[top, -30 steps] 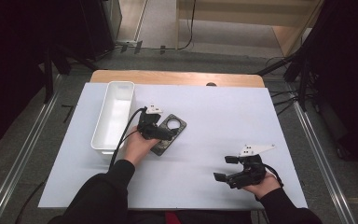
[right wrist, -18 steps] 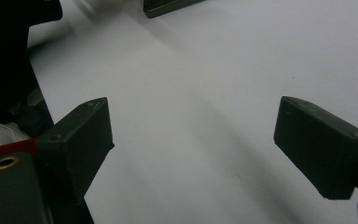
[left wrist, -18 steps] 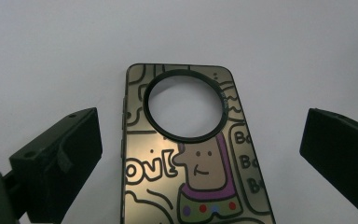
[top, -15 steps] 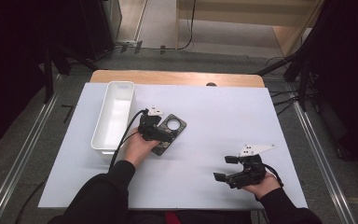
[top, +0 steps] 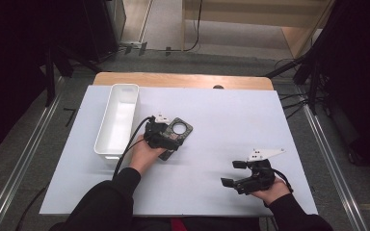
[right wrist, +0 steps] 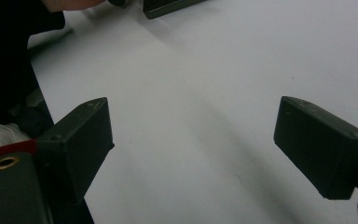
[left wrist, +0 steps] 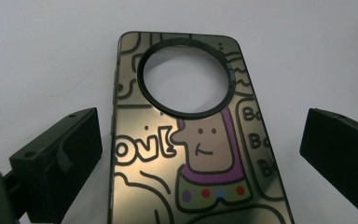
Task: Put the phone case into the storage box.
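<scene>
Left gripper (top: 166, 139): held over the case (left wrist: 193, 140), jaws spread wide with one on each long side; neither is seen touching it.
Right gripper (top: 238, 174): held low near the front right corner of the tabletop (top: 231, 110), jaws spread, nothing between them.
Case: a dark phone case with cartoon print and a round camera ring, laid flat left of the tabletop's middle, just beside the white bin (top: 118, 120).
Step in hand: judged to be the grasp on the case.
How to do it well: the jaws should be lowered until level with the thin side edges, kept centred below the ring, then closed squarely so the flat case is not skated across the smooth top.
Risk: a tilted grip may let the case pivot out.
</scene>
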{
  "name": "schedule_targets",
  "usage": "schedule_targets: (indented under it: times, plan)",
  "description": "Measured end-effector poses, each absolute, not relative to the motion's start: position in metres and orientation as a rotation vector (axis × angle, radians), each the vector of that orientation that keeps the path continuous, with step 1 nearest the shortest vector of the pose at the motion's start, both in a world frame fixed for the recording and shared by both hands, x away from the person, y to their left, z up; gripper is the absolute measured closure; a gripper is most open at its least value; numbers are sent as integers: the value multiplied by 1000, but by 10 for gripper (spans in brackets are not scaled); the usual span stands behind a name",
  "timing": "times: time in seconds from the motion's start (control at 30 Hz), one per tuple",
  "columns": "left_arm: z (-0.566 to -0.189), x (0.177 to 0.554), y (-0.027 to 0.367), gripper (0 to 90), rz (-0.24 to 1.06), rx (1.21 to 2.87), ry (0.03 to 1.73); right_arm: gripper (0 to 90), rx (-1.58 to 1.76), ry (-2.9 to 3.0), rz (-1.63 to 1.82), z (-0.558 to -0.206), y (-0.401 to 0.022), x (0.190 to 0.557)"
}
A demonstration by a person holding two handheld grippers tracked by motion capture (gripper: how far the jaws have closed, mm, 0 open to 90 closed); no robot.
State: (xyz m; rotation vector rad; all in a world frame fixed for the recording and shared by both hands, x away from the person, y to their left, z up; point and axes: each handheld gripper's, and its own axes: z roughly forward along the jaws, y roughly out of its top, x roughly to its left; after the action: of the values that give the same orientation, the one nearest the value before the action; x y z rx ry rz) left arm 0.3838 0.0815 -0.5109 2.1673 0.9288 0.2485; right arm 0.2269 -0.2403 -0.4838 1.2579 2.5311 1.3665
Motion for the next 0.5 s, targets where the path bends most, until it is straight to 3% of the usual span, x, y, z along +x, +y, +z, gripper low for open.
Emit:
schedule_targets:
  times: [0.5]
  plan:
    - [-515,379,76,0,358,2231,929,107,1257,2529,1367,-484,-241,228]
